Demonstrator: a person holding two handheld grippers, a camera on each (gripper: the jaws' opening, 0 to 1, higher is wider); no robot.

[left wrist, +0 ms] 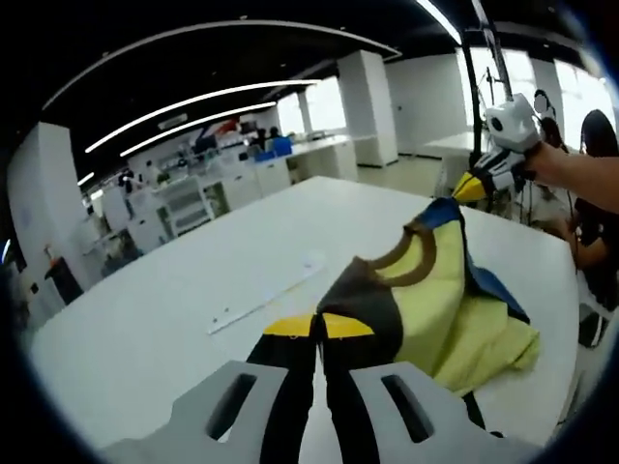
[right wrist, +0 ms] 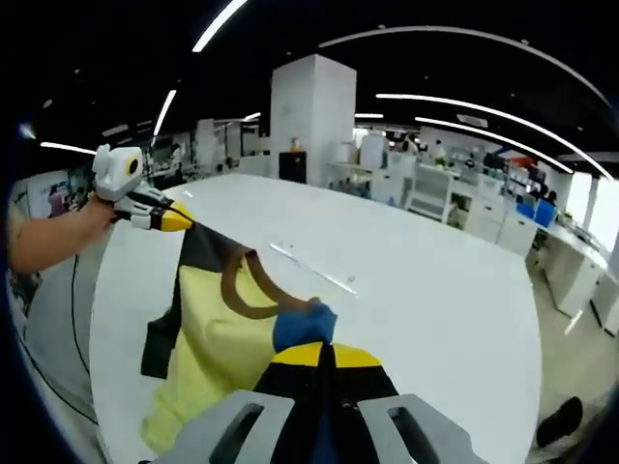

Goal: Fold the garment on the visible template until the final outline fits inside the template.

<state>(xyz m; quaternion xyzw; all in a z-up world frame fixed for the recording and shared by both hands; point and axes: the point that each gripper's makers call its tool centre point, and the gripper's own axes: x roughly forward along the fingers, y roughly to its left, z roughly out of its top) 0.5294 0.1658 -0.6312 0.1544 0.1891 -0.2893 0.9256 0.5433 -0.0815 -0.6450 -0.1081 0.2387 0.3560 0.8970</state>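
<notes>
White table (left wrist: 174, 309) in an open office carries the garment (left wrist: 435, 290), both tongs clenched on it.

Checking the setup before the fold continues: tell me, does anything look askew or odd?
Yes: the garment hangs bunched between both tongs, left and right, lifted off the white table, not spread flat.

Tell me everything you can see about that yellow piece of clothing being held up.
The garment is a soft cloth top, pale yellow with a brown neckline band, one black shoulder and one blue. The left gripper is shut on the black shoulder and the right gripper on the blue one, so the neckline hangs stretched between them. Its lower part lies crumpled on the white table.
</notes>
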